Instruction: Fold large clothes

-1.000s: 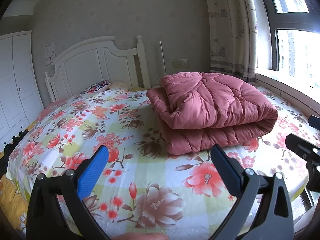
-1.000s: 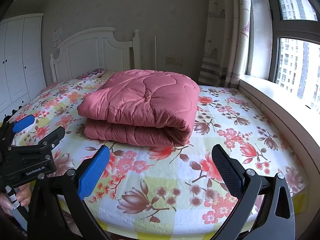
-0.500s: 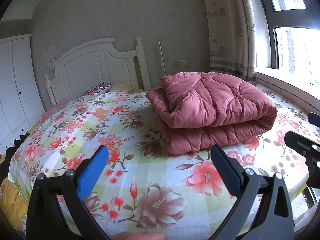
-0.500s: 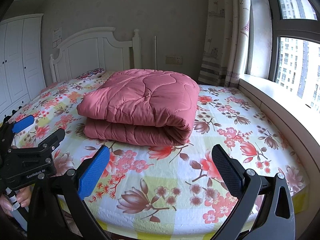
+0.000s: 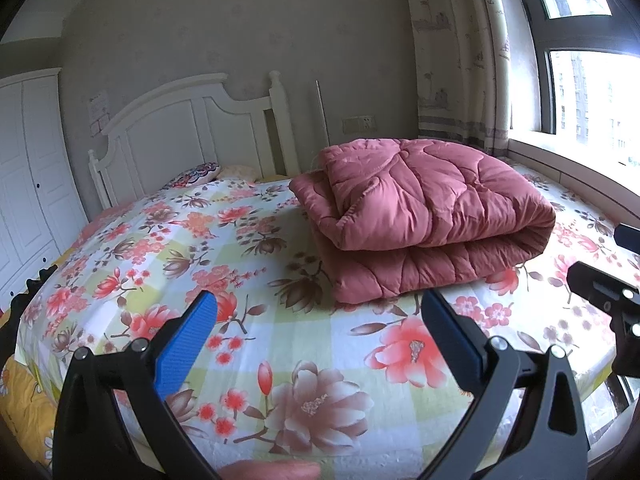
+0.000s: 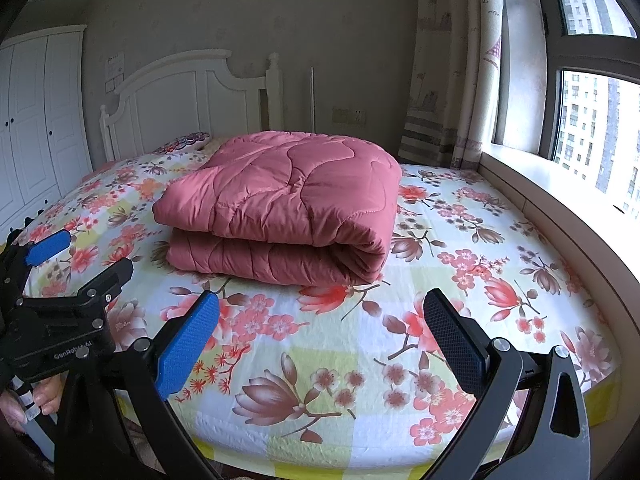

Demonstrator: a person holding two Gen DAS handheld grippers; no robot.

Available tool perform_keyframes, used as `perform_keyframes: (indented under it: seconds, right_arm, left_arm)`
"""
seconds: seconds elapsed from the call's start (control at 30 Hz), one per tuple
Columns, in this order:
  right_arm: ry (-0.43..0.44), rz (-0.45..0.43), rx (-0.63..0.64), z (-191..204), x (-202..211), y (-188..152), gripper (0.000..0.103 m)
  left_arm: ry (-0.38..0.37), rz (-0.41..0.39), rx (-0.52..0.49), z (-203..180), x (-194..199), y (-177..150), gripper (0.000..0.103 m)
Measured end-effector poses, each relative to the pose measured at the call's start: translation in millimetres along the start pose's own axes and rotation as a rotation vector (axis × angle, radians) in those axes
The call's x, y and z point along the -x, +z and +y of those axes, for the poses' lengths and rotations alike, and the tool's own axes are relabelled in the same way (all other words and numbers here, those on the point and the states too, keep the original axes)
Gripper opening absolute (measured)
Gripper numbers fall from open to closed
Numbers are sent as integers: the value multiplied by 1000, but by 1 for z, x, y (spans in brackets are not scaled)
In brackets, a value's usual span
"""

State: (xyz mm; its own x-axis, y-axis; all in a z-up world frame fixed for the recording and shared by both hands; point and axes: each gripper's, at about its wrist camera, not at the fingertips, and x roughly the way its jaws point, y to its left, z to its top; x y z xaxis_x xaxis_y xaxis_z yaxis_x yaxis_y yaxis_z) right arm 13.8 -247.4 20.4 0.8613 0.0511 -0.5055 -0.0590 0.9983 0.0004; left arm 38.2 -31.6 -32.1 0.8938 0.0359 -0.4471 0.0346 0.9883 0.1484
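Little has been changed since the earlier frames: both wrist views have been shifted only slightly, and the quilt has been left where it lay. The pink quilt (image 6: 280, 204) is found folded into a thick bundle on the floral bed (image 6: 500, 280), towards the headboard (image 5: 172, 136) and nearer the window side; it is not touched by either tool.

The left gripper (image 5: 318, 316) is held above the foot end of the bed with its jaws spread wide and nothing between them. The right gripper (image 6: 320, 316) is held likewise, jaws fully apart and empty, with the left tool visible just beside it at the lower left of the right wrist view.

The folding appears largely done, and either a final fold or a tidy-up is judged to remain. If a further fold is made, the loose stitched edge at the bundle's left end should be taken at both corners, one per tool. Only the top layers should be pinched, since the padding is bulky and slippery. Both corners should be lifted together and carried evenly, so that the stack is not dragged across the sheet or skewed.
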Motion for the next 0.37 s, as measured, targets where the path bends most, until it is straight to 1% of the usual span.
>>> perform_keyframes:
  seconds: [0.07,0.17,0.2,0.27,0.3,0.33,0.37]
  right_arm:
    - [0,4,-4,-1,-1,-1,98]
    - [6,10,-18,-4,-3,-1,98]
    - [10,12,-27,-8,-3,0,98]
    - [12,15,-38,-17,-3,4,98]
    - [-10,11,-34,-27,0,10,98]
    - [-50,2,-30,-40,4,16,98]
    - [-121,-10,-35,-63,13,27,98]
  left_arm:
    - [-9,-1,-5,0,-1,-2,101]
    - [-8,-60,-25,-4,7,-6,101]
    - [-21,-62,-29,-3,6,-6,101]
    - [-60,-28,-21,1,-1,-5,101]
    - [-83,0,-12,3,-6,-5,101]
    - [-100,29,1,8,-11,-5,101]
    - [-100,41,6,10,-13,-5,101]
